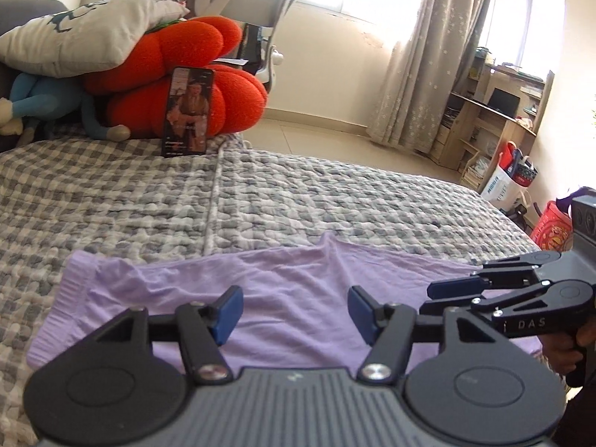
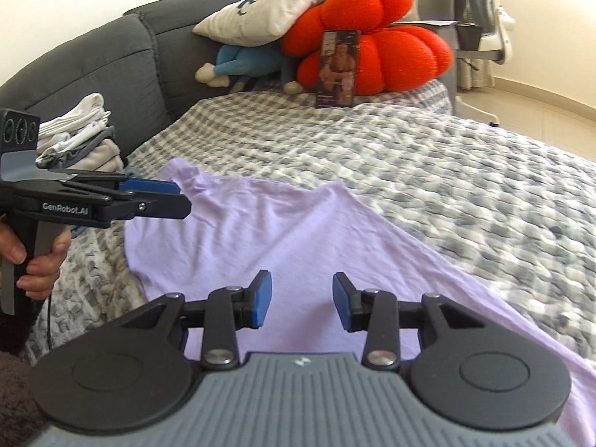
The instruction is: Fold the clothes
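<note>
A lilac garment (image 1: 283,290) is spread flat on the bed (image 1: 335,201), on a grey-and-white checked cover, close to the near edge of the bed. Its cloth is lightly creased, and one peak of fabric (image 1: 327,240) points toward the far edge.

The left tool (image 1: 294,313) is held above the garment with its blue pads (image 1: 229,313) set wide apart; nothing is gripped between them, and only lilac cloth is seen through the gap. The right tool (image 2: 301,303) is likewise held over the garment with its pads apart, more narrowly, and nothing is clamped. In the left wrist view the right tool is seen from the side at the right edge of the garment, gripped by a hand (image 1: 566,350). In the right wrist view the left tool is seen at the left edge of the garment, its handle held by a hand (image 2: 41,260).

A stack of folded clothes (image 2: 80,138) is placed by the grey headboard (image 2: 111,56). At the far end of the bed an orange plush cushion (image 1: 186,85), a pale pillow (image 1: 85,33), a blue soft toy (image 1: 41,97) and an upright phone (image 1: 188,111) are seen
</note>
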`<move>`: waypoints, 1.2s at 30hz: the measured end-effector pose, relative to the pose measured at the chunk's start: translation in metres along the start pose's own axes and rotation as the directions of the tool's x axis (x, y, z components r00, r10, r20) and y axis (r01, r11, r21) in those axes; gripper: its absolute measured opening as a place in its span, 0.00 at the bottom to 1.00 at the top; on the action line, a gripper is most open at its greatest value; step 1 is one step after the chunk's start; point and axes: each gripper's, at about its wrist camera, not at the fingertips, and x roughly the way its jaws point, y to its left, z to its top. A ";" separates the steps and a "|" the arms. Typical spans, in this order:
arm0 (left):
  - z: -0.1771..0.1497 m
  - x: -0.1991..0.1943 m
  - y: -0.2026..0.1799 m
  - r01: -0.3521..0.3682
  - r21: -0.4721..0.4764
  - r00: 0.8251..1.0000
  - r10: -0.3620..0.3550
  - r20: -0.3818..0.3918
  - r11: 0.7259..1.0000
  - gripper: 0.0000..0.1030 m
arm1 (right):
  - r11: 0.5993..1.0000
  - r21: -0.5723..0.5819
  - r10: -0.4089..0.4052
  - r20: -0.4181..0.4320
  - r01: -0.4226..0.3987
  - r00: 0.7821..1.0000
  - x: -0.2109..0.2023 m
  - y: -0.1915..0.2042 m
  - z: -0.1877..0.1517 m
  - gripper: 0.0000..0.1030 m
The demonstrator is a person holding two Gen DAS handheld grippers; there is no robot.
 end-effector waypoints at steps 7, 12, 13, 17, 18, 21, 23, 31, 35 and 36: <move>0.019 0.030 -0.062 0.114 0.158 0.993 -0.107 -0.050 0.981 0.74 | 0.971 0.126 -0.215 0.072 0.205 0.974 -0.050 -0.036 -0.028 0.40; 0.025 0.050 -0.104 0.183 0.246 0.982 -0.166 -0.089 0.952 0.75 | 0.921 0.213 -0.351 0.085 0.327 0.932 -0.084 -0.059 -0.055 0.40; 0.026 0.054 -0.112 0.198 0.262 0.979 -0.178 -0.096 0.944 0.75 | 0.908 0.227 -0.379 0.089 0.352 0.921 -0.092 -0.064 -0.061 0.40; 0.026 0.072 -0.141 0.260 0.309 0.964 -0.230 -0.130 0.915 0.75 | 0.855 0.304 -0.469 0.109 0.420 0.876 -0.129 -0.085 -0.083 0.40; 0.025 0.076 -0.149 0.283 0.326 0.958 -0.250 -0.139 0.902 0.75 | 0.841 0.321 -0.489 0.111 0.435 0.865 -0.138 -0.092 -0.087 0.40; 0.023 0.088 -0.172 0.352 0.368 0.935 -0.308 -0.173 0.861 0.65 | 0.797 0.361 -0.550 0.104 0.484 0.829 -0.164 -0.110 -0.101 0.40; 0.021 0.096 -0.185 0.397 0.384 0.917 -0.345 -0.200 0.834 0.61 | 0.774 0.384 -0.576 0.099 0.503 0.811 -0.179 -0.121 -0.110 0.40; 0.007 0.121 -0.221 0.503 0.414 0.864 -0.424 -0.271 0.759 0.54 | 0.702 0.436 -0.649 0.066 0.563 0.758 -0.218 -0.156 -0.140 0.37; 0.002 0.127 -0.225 0.498 0.410 0.867 -0.417 -0.274 0.764 0.52 | 0.721 0.449 -0.620 0.081 0.527 0.780 -0.216 -0.171 -0.142 0.28; 0.000 0.127 -0.225 0.495 0.410 0.868 -0.416 -0.271 0.766 0.52 | 0.723 0.449 -0.618 0.081 0.525 0.782 -0.215 -0.175 -0.141 0.28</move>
